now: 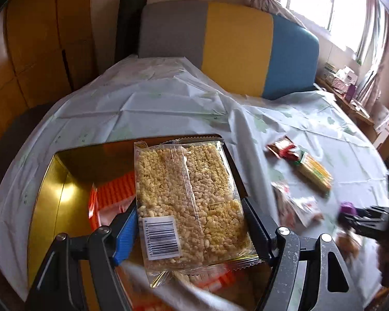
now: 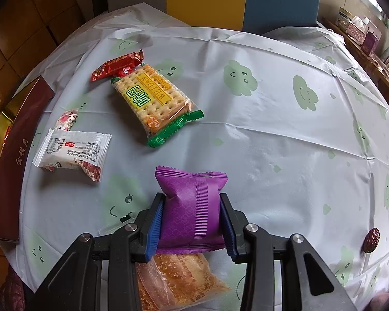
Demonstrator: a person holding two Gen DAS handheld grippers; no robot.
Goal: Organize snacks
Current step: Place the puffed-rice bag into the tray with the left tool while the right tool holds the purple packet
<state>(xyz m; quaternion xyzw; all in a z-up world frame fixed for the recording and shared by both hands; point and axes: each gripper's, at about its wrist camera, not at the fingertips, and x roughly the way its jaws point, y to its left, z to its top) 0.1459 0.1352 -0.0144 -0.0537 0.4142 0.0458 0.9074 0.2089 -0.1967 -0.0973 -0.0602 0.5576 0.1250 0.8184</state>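
Left gripper (image 1: 194, 230): its fingers stand wide and clamp a clear-wrapped block of puffed rice cake (image 1: 186, 199) by its long edges, barcode label facing the camera.
Puffed rice cake position: it hangs above the open gold-lined gift box (image 1: 51, 181), over the box's right half.
Gift box contents: orange-and-white packets (image 1: 114, 189) lie inside, partly hidden beneath the rice cake.
Gift box place: left side of the tabletop (image 2: 272, 142), which wears a pale blue cloth printed with green smiling clouds; its dark red outer wall shows at the left edge of the right wrist view.
Right gripper (image 2: 192, 223): its fingers are drawn narrow on a small purple pillow-shaped snack packet (image 2: 192, 207), pressing both sides.
Below the purple packet: a clear bag of orange-brown sugared pastry (image 2: 179, 280) lies on the cloth, near edge.
Loose snacks: a green-ended cracker pack with yellow label (image 2: 153, 98) lies far left of centre, touching a red foil candy (image 2: 116, 67); a white printed packet (image 2: 72, 150) sits near the box.
Right edge: one dark red date (image 2: 372, 239) rests alone.
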